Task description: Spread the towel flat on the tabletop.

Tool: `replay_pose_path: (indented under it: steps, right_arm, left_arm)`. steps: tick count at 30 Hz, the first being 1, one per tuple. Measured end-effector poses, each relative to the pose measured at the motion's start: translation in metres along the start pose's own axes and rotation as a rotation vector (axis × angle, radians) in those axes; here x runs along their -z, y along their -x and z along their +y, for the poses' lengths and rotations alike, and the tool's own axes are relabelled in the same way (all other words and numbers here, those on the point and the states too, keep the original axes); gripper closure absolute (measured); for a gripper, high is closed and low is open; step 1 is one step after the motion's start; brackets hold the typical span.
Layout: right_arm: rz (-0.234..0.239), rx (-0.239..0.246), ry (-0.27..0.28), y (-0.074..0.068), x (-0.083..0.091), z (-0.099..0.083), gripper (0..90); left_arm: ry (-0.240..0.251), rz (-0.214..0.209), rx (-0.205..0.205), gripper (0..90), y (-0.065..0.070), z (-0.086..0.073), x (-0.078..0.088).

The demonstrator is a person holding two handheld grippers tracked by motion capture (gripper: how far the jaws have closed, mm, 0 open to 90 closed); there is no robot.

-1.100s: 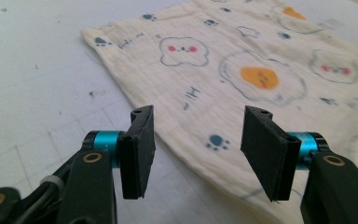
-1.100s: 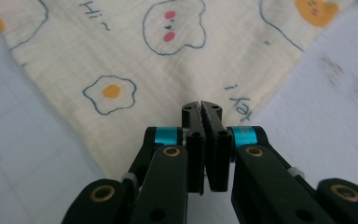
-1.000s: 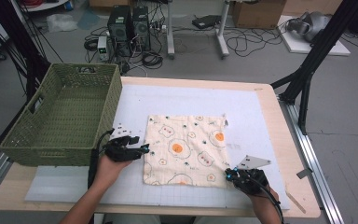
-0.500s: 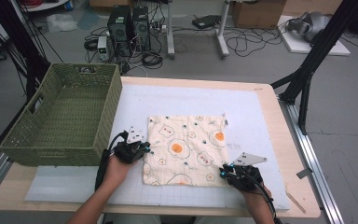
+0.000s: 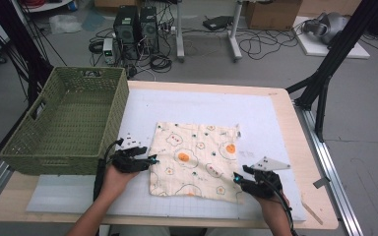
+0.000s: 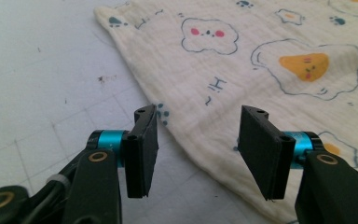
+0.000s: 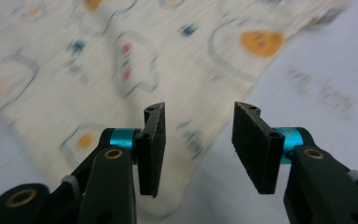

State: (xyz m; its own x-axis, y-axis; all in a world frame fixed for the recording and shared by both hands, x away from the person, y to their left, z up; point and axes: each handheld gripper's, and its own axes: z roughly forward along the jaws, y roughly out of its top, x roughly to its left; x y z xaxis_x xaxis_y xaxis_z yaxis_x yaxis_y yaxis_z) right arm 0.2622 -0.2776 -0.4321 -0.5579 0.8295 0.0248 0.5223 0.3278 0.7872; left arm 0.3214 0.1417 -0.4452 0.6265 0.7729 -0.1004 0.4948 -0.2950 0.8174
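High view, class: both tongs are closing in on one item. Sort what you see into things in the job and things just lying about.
In the job: patterned cloth; left tongs; right tongs.
Lying about: green basket; computer towers; floor cables.

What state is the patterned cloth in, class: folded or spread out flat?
Spread flat. The cloth lies as one open layer on the white mat, its egg prints showing and edges unfolded, beside the green basket.

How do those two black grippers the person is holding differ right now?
The left gripper sits at the cloth's left edge, beside the green basket; the right gripper sits at the cloth's near right corner. The right gripper view is blurred; the left is sharp. Both are open, gripping nothing.
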Motion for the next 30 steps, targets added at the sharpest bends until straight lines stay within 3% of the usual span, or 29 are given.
replay_pose_path:
  steps: [1,3,4,5,7,8,9,10,12,15,16,17,19,22,23,25,28,29,30]
  right_arm:
    - [0.000,0.000,0.000,0.000,0.000,0.000,51.5]
    - [-0.038,-0.027,-0.005,0.009,-0.023,0.013,52.0]
    - [-0.038,-0.027,-0.005,0.009,-0.023,0.013,52.0]
    - [-0.055,-0.024,-0.018,0.012,-0.040,0.021,59.7]
    - [-0.060,-0.022,-0.038,0.013,-0.048,0.023,63.2]
    - [-0.058,-0.058,-0.046,0.018,-0.058,0.025,74.5]
    - [-0.058,-0.058,-0.046,0.018,-0.058,0.025,74.5]
    - [-0.091,-0.042,-0.058,0.021,-0.060,0.028,85.8]
    - [-0.102,-0.029,-0.063,0.023,-0.060,0.029,86.4]
    - [-0.216,-0.001,-0.076,0.025,-0.061,0.031,85.9]
    - [-0.219,-0.031,-0.069,0.027,-0.060,0.030,77.3]
    - [-0.225,-0.030,-0.067,0.026,-0.059,0.030,71.1]
    - [-0.222,-0.030,-0.057,0.025,-0.056,0.029,67.4]
    - [-0.168,-0.006,-0.021,0.018,-0.044,0.027,55.4]
    - [-0.168,-0.006,-0.021,0.018,-0.044,0.027,55.4]
    - [-0.123,0.007,-0.037,0.013,-0.036,0.020,52.9]
    - [-0.104,0.032,-0.066,0.009,-0.035,0.014,57.6]
    - [-0.083,0.045,-0.063,0.007,-0.033,0.008,70.1]
    - [-0.083,0.045,-0.063,0.007,-0.033,0.008,70.1]
  left_arm:
    - [0.003,0.000,-0.001,47.3,0.000,0.000,0.001]
    - [0.007,-0.001,0.000,46.8,0.000,0.000,0.001]
    - [0.004,-0.002,0.002,46.8,-0.001,-0.001,0.002]
    - [0.005,-0.003,0.005,46.4,-0.002,-0.002,0.002]
    - [0.005,-0.004,0.008,46.3,-0.002,-0.002,0.002]
    - [0.004,-0.010,0.014,45.7,-0.002,-0.003,0.003]
    - [0.004,-0.010,0.014,45.4,-0.002,-0.003,0.003]
    - [0.009,-0.018,0.015,45.1,-0.002,-0.003,0.004]
    - [0.011,-0.021,0.012,45.0,-0.001,-0.003,0.005]
    - [0.013,-0.026,0.005,45.1,0.001,-0.003,0.006]
    - [0.014,-0.029,0.001,45.2,0.003,-0.003,0.007]
    - [0.016,-0.039,0.000,45.2,0.004,-0.003,0.007]
    - [0.016,-0.050,-0.003,45.9,0.006,-0.003,0.007]
    - [-0.001,-0.076,-0.030,45.9,0.012,-0.003,0.005]
    - [-0.007,-0.080,-0.038,45.9,0.014,-0.004,0.004]
    - [-0.025,-0.076,-0.058,45.8,0.017,-0.005,0.002]
    - [-0.054,-0.053,-0.089,45.2,0.022,-0.007,-0.003]
    - [-0.061,-0.036,-0.111,45.1,0.025,-0.007,-0.004]
    - [-0.061,-0.036,-0.111,45.1,0.025,-0.007,-0.004]
